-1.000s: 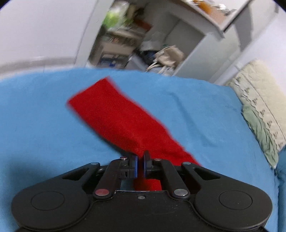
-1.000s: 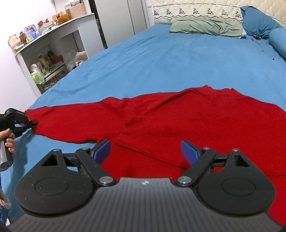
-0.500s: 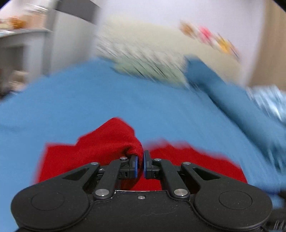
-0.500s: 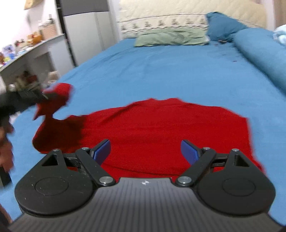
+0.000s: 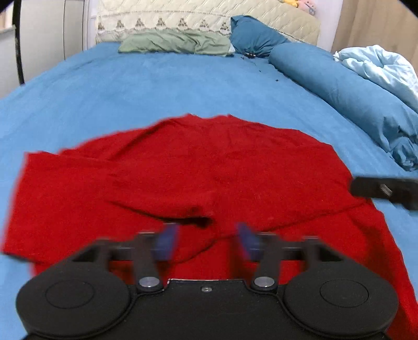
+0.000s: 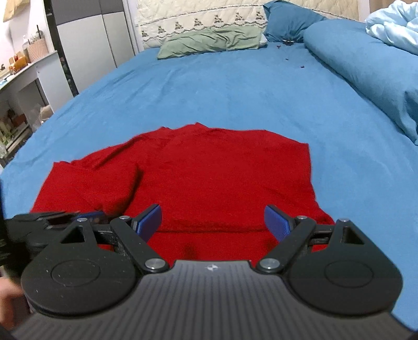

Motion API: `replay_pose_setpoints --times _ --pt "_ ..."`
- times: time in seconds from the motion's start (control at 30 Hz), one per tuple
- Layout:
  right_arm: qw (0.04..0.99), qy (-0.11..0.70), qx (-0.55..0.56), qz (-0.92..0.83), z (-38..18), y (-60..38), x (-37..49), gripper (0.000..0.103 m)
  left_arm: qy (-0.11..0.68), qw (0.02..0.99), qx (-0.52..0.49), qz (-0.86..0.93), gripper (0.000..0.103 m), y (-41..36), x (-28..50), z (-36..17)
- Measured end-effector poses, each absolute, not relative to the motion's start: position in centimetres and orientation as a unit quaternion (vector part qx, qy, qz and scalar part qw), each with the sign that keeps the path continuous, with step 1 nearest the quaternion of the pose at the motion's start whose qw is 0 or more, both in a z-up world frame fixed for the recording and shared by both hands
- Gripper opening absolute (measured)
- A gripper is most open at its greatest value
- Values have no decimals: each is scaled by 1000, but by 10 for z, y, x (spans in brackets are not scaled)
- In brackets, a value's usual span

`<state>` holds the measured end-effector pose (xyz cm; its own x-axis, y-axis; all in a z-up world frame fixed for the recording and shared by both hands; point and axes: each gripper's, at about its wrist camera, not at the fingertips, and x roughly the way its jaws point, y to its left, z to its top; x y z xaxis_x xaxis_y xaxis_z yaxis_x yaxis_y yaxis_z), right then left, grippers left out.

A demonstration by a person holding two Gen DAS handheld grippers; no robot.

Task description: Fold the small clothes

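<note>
A red knit sweater (image 5: 209,167) lies on the blue bed sheet (image 5: 156,86), with its left sleeve folded in over the body. My left gripper (image 5: 207,242) is open and blurred, just above the sweater's near edge, holding nothing. My right gripper (image 6: 213,222) is open and empty over the sweater (image 6: 214,177) near its front hem. The right gripper's tip shows at the right edge of the left wrist view (image 5: 384,191). The left gripper shows at the left edge of the right wrist view (image 6: 52,222).
Green pillow (image 5: 177,41) and quilted headboard (image 5: 209,15) at the far end. A rolled blue duvet (image 5: 352,94) and a light blue blanket (image 5: 378,65) lie along the right side. A white desk and shelves (image 6: 23,86) stand left of the bed.
My left gripper carried the left sleeve in over the sweater's body and let it go; its jaws went from shut to open. The right gripper stayed open and shifted over the sweater's hem.
</note>
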<state>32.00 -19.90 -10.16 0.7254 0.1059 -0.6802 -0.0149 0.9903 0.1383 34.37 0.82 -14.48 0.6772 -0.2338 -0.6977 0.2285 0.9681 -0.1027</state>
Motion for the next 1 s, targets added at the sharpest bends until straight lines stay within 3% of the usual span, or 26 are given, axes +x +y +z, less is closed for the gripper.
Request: replay_pose_setpoints --times 0.07,0.27,0.5,0.6,0.67,0.7,0.73,0.9,0.97,1.0 --pt "930 362 53 43 -97 -192 324 101 362 927 16 -98 103 27 322 -135" --pt "901 413 -21 127 -109 -128 369 98 368 929 -16 -33 103 87 330 -142" --pt "874 412 -177 187 -131 -37 394 97 407 911 -64 -17 103 112 346 -148" --pt "853 422 -232 198 -149 -14 406 79 408 910 -73 -16 103 118 345 -146" --pt "839 434 -255 208 -159 -4 414 55 402 912 -75 -16 103 117 343 -141" --pt "838 433 -255 214 -159 -3 416 35 399 914 -75 -16 103 122 334 -139" --pt "844 428 -247 209 -156 -5 418 28 397 915 -75 -15 103 122 332 -137" --pt "909 391 -81 118 -127 -63 409 27 398 912 -91 -31 103 124 331 -135" --pt "915 393 1 90 -135 -96 395 31 395 914 -86 -33 103 122 330 -134" --pt "915 393 36 81 -143 -110 387 40 395 915 -82 -31 103 121 330 -135"
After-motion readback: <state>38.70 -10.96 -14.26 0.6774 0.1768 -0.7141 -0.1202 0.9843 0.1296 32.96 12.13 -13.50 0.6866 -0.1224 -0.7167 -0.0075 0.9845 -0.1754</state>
